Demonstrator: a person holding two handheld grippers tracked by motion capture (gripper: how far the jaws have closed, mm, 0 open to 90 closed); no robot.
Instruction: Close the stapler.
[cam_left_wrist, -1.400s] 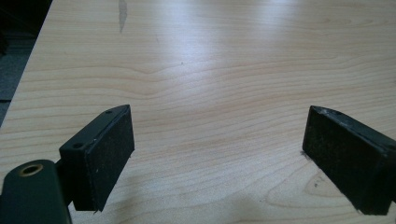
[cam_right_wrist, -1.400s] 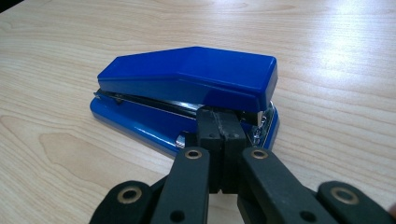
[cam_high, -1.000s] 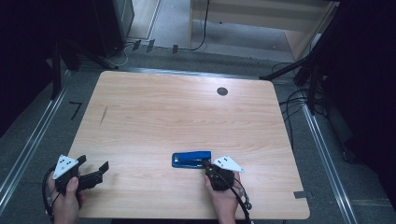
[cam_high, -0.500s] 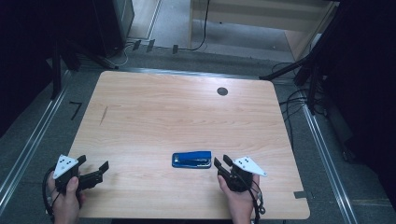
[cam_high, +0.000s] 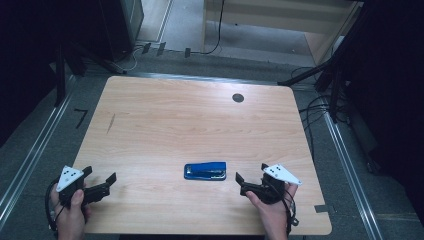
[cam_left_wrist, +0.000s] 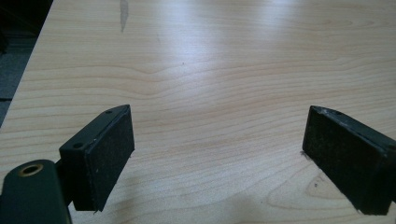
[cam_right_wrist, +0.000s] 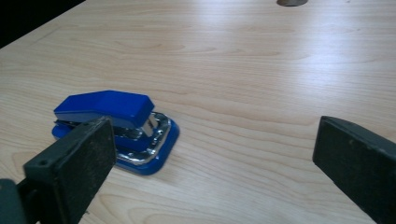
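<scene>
- the left gripper (cam_high: 100, 184) is sitting at the near left corner of the table (cam_high: 165, 125), held in a hand (cam_high: 70, 210) coming in from the bottom edge and pointing right along the front edge; its jaws are standing wide apart with bare wood between them.
- the blue stapler (cam_high: 205, 171) is lying flat on the wood between the two grippers, near the front edge, closer to the right one but apart from it.
- the right gripper (cam_high: 248, 184) is being held low at the near right, pointing left toward the stapler; its jaws have just been opening and are now spread wide, gripping nothing.
- in the right gripper view the stapler (cam_right_wrist: 116, 128) is resting just beyond the left pad (cam_right_wrist: 74, 172).
- the table is pale wood with a round dark grommet (cam_high: 238, 98) near the far edge; cables (cam_high: 320, 110) are trailing over the grey floor behind it.
</scene>
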